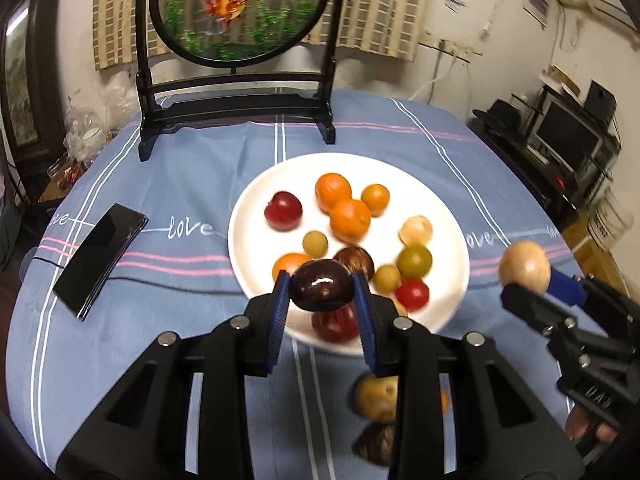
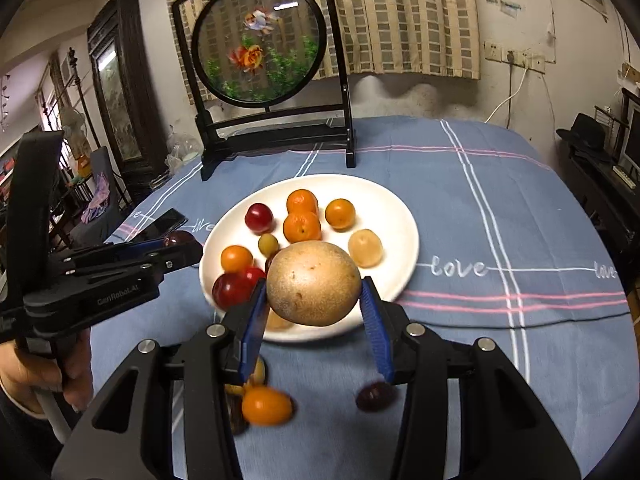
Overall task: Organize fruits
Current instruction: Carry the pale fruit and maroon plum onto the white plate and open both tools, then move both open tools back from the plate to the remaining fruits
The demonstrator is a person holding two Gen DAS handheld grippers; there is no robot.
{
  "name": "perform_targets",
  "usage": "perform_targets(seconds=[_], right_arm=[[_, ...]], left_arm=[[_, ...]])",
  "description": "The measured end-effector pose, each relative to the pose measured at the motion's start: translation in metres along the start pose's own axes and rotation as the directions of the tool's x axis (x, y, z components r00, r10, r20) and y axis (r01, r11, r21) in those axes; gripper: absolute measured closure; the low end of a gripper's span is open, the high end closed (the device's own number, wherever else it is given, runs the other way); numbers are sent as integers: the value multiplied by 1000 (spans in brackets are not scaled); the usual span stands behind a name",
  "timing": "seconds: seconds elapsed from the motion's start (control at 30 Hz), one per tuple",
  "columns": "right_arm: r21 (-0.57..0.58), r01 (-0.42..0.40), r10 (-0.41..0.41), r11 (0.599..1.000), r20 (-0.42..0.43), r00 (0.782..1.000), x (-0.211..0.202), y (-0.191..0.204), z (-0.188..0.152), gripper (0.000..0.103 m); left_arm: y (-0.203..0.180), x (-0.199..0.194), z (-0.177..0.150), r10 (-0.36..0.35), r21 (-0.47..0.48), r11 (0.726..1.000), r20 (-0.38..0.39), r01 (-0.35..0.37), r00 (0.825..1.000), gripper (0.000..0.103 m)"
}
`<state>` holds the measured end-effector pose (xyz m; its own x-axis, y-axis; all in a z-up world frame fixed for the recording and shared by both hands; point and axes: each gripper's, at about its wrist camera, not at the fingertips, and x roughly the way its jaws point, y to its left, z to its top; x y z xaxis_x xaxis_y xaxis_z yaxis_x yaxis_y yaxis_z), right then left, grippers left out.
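The left hand-held gripper (image 1: 322,294) pinches a dark purple fruit (image 1: 322,291) between its blue pads, tilted downward, with the white plate (image 1: 256,200) directly ahead and below, so it looks the nearer one to a drop. To its right, the right hand-held gripper (image 2: 314,302) clamps a larger tan round fruit (image 2: 313,283), also pitched down, above the plate's near rim. Loose fruits lie on the blue-clothed surface (image 1: 180,184) beneath both.

right hand-held gripper (image 2: 314,312) | clamped on tan fruit (image 2: 313,283) | above white plate (image 2: 404,216)
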<state>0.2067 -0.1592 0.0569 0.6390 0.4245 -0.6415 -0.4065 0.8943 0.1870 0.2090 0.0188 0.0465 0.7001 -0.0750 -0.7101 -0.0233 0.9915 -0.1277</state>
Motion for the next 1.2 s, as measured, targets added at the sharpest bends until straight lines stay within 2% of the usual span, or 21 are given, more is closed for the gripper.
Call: perform_targets(seconds=[0.1, 0.23, 0.37, 0.4, 0.43, 0.47, 0.53, 0.6, 0.67, 0.8, 0.97, 1.1, 1.2], right_arm=[[3, 7, -7, 1000, -23, 1000, 21, 4, 10, 57], [-18, 25, -26, 1000, -67, 997, 50, 11, 20, 57], [-25, 26, -28, 999, -94, 995, 74, 13, 20, 56], [-23, 16, -18, 1000, -96, 995, 77, 12, 19, 55], [-17, 2, -4, 1000, -85, 996, 78, 10, 17, 54], [-12, -4, 3, 1000, -71, 997, 76, 8, 16, 48], [5, -15, 15, 1000, -48, 999, 71, 1, 14, 42], [19, -10, 11, 1000, -34, 999, 66, -4, 14, 41], [24, 0, 1, 1000, -30, 1000, 62, -8, 11, 40], [52, 5, -3, 999, -37, 999, 57, -17, 4, 39], [78, 28, -26, 997, -33, 999, 45, -29, -9, 39], [86, 52, -50, 995, -29, 998, 35, -37, -19, 39], [101, 65, -62, 993, -34, 998, 28, -44, -29, 39]], left_arm=[[0, 16, 9, -7, -12, 1000, -19, 7, 1000, 71], [0, 37, 20, 26, 1, 1000, -37, -26, 999, 71], [9, 58, 21, 40, -44, 998, -72, -43, 997, 70], [11, 62, 20, 42, -47, 998, -75, -46, 996, 68], [12, 64, 18, 48, -46, 998, -70, -52, 996, 56], [13, 64, 17, 59, -44, 997, -60, -62, 996, 44], [13, 57, 16, 76, -37, 996, -10, -76, 997, 34], [13, 51, 16, 65, -33, 997, 14, -65, 998, 33], [11, 49, 13, 53, -20, 998, 20, -53, 998, 27], [10, 48, 2, 77, 12, 997, 6, -77, 997, 23], [22, 37, -13, 88, -15, 996, 8, -87, 996, 16], [22, 28, -28, 115, 12, 993, 2, -115, 993, 16], [23, 24, -38, 100, 4, 995, -7, -100, 995, 15]])
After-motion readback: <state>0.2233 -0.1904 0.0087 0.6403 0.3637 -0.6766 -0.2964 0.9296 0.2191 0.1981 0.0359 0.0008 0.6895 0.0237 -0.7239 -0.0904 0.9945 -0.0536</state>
